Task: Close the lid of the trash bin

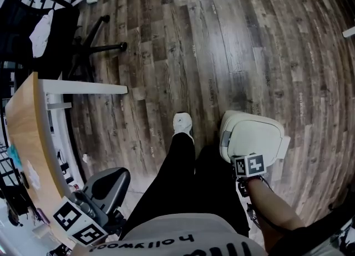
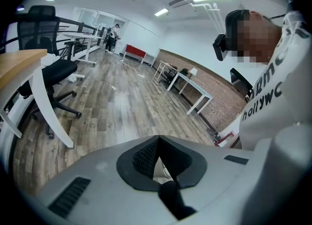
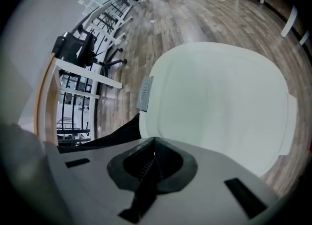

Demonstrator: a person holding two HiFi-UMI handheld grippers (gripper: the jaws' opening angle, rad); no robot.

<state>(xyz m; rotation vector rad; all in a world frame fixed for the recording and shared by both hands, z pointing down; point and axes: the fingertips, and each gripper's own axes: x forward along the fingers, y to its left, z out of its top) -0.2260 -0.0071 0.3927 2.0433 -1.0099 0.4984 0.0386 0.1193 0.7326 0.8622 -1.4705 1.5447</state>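
Floor (image 1: pixel 222 38): dark wood planks fill most of the head view, from the top edge down to the lower right.
Bench (image 1: pixel 25 132): a pale wooden top with a curved edge on a white frame runs down the left side of the head view.
Office chair (image 1: pixel 61 33): black, at the upper left of the head view beyond the bench, with a white cloth draped on it.
Person: legs (image 1: pixel 177 177) in black trousers fill the lower centre of the head view. One white shoe (image 1: pixel 182 123) is planted on the floor just left of the bin.
Trash bin (image 1: pixel 252 135): cream-coloured, standing on the floor right of centre in the head view, just beside the shoe.
Lid (image 3: pixel 219 107): lies flat over the bin body and fills the centre and right of the right gripper view. A grey latch tab (image 3: pixel 145 93) sits on its left edge.
Right gripper (image 3: pixel 155 138): held over the near edge of the lid. Its fingers (image 3: pixel 139 163) are clenched tip to tip with nothing between them. Contact with the lid cannot be confirmed.
Left gripper (image 2: pixel 158 137): at the lower left of the head view beside the bench, well apart from the bin and aimed across the room. Its fingers (image 2: pixel 144 156) are clenched at the tips and hold nothing.
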